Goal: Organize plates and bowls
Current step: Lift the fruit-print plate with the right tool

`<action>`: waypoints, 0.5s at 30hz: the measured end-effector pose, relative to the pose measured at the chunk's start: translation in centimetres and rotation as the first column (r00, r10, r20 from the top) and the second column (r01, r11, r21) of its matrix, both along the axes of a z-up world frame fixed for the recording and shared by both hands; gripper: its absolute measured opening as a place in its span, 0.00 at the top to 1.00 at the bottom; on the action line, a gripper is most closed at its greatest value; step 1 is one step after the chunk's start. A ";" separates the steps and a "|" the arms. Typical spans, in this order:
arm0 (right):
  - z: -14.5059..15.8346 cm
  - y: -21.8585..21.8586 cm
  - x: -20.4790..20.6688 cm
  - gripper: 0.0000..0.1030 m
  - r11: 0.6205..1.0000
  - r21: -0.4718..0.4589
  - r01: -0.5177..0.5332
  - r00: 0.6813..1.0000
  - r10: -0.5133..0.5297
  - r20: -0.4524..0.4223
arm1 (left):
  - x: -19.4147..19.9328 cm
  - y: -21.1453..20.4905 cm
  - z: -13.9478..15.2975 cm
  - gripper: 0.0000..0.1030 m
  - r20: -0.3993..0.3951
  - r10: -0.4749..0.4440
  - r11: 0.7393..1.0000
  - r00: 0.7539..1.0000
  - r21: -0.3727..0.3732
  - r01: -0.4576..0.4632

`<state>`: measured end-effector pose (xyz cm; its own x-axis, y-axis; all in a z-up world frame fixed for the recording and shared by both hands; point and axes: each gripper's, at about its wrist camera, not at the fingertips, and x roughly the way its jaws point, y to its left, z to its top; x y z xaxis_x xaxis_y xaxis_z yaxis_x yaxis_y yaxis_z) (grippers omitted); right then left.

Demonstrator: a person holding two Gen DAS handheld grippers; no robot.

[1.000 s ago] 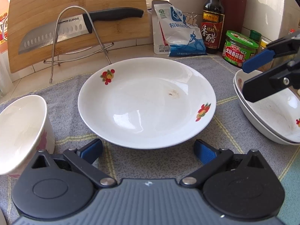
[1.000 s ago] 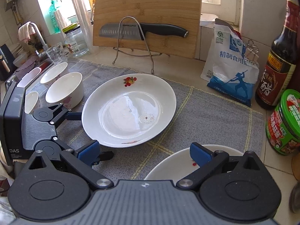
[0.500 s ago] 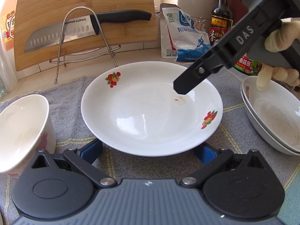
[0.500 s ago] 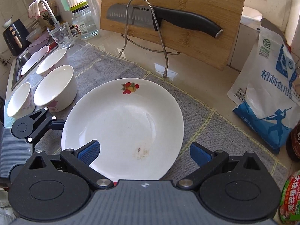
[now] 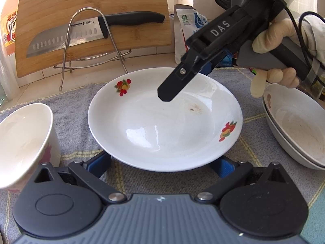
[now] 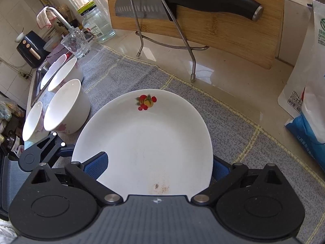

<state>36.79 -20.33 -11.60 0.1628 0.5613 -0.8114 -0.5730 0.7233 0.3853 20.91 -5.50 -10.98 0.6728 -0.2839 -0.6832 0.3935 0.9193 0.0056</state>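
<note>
A white plate (image 5: 164, 120) with fruit prints lies on a grey mat (image 5: 77, 101). My left gripper (image 5: 162, 162) is open at the plate's near rim, its blue pads (image 5: 99, 160) low on either side and partly hidden under the rim. My right gripper (image 5: 182, 77), held by a gloved hand, hangs tilted over the plate's far right part. In the right wrist view the right gripper (image 6: 158, 168) is open and wide, with the plate (image 6: 146, 142) filling the space between its pads (image 6: 97, 164). The left gripper (image 6: 44, 148) shows at the plate's left edge.
Two stacked dishes (image 5: 294, 126) sit at the mat's right. Several white bowls (image 6: 67, 105) stand to the plate's left, one close by (image 5: 22, 142). Behind are a wire rack (image 5: 91, 46) with a knife (image 5: 91, 32), a cutting board (image 5: 93, 4) and a salt bag (image 6: 308, 93).
My right gripper has swung from above the stacked dishes at the right to above the fruit-print plate. My left gripper has moved forward until its pads reach the plate's near rim.
</note>
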 end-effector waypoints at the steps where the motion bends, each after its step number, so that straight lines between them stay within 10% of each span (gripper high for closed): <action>1: 0.0 0.0 0.1 0.00 1.000 0.005 -0.005 1.000 0.005 -0.003 | 0.0 0.0 0.0 0.00 0.001 -0.003 1.000 1.000 0.000 0.003; 15: -0.1 0.2 3.4 0.00 0.998 0.057 -0.033 0.984 0.042 -0.172 | 0.4 -0.1 0.0 0.00 0.005 -0.069 0.997 0.998 0.035 0.069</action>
